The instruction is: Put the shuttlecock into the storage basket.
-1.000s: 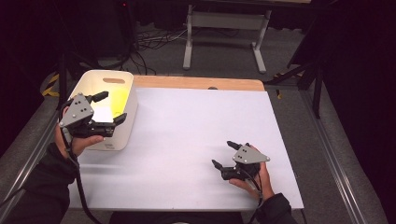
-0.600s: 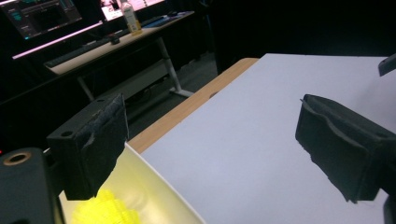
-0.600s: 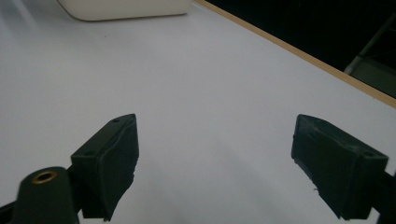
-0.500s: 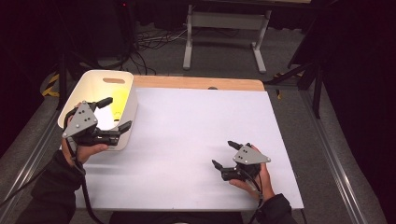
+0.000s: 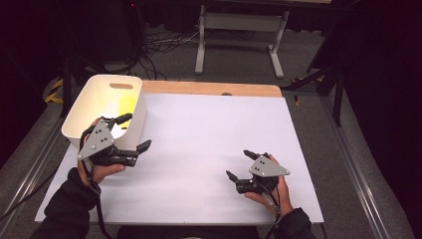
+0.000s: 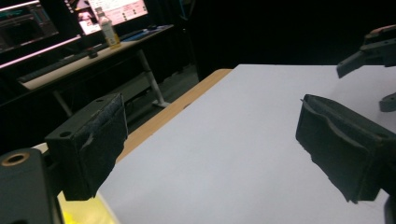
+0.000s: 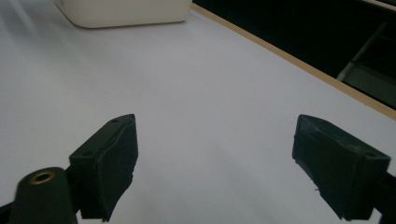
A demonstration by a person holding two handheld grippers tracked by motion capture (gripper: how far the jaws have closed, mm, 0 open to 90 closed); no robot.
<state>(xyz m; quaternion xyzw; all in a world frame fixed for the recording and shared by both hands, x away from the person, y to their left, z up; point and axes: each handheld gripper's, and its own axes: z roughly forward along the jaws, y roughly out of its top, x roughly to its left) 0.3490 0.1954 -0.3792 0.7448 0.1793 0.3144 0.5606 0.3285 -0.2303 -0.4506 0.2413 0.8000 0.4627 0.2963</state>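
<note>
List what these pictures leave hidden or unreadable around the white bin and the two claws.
- High view: the yellow thing inside the white bin is glare-washed and partly covered by the left claw; what it is cannot be told.
- Left gripper view: the bin is cut off at the bottom edge, a yellow sliver showing.
- Right gripper view: the bin is cropped by the top edge, its inside hidden.
- Left gripper view: the right claw is cut by the right edge.

No lettering, label or number is legible on anything here.
</note>
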